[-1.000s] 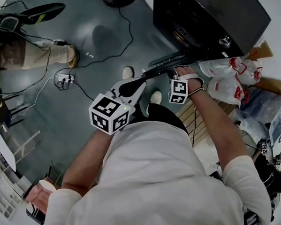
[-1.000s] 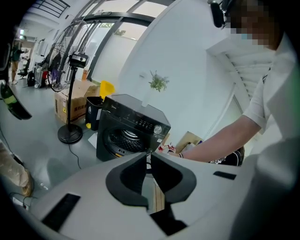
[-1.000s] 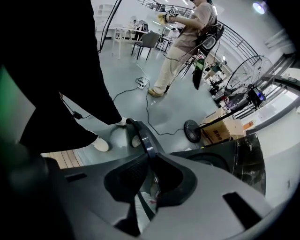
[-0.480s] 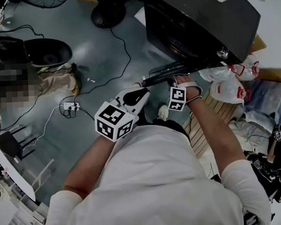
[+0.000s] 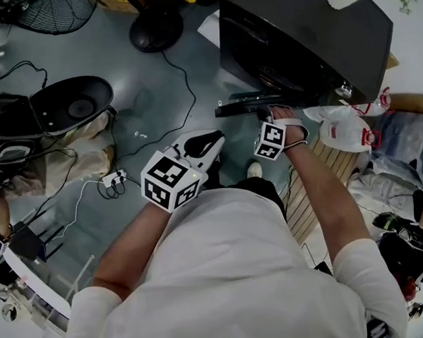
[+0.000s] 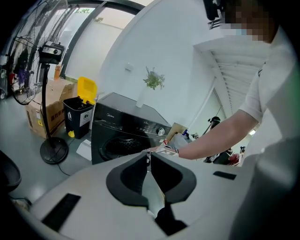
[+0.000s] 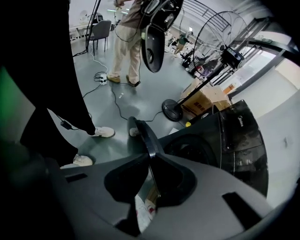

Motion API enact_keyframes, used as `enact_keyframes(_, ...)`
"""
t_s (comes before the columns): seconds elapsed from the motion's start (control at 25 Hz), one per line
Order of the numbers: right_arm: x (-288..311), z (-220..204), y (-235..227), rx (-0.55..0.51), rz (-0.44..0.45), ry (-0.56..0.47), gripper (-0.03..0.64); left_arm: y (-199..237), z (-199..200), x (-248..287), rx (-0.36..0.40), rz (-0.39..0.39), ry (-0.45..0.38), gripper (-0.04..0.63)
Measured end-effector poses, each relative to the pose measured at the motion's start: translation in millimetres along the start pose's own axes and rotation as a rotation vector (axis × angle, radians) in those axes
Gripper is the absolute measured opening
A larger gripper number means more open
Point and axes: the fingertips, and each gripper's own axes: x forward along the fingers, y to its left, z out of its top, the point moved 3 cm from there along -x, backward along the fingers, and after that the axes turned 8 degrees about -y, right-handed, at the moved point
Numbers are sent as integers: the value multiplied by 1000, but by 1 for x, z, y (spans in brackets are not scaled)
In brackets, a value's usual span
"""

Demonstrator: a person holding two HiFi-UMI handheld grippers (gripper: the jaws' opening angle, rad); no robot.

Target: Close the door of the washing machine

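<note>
Black door edge in right claw; grey floor beside it

Black washing machine; dark door ajar, swung outward.

The washing machine stands at the far side of the floor, its door swung out in front, the door's edge between the right gripper's jaws. The left gripper hangs left of the door, apart from it. A fan base stands left of the machine, and bags lie to its right, seemingly against it.
</note>
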Motion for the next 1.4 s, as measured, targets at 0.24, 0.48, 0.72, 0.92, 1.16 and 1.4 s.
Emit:
enact_keyframes(0.24,15,5,-33,90,-45,34,51,28,3,-2,4,-36,24,21)
enact_keyframes(0.48,26,6,-61,166,-86,50,51,44,9,3,10,-57,35,21)
enact_keyframes(0.72,39,1,-91,246,-142,74,51,60,8,7,-2,-74,50,21)
enact_keyframes(0.92,49,-3,-111,301,-177,101,51,69,6,8,-1,-85,63,21)
enact_keyframes(1.16,54,-11,-137,354,-223,117,49,77,7,6,-7,-82,65,21)
enact_keyframes(1.4,60,-17,-157,388,-260,134,48,86,8,8,-13,-79,74,21)
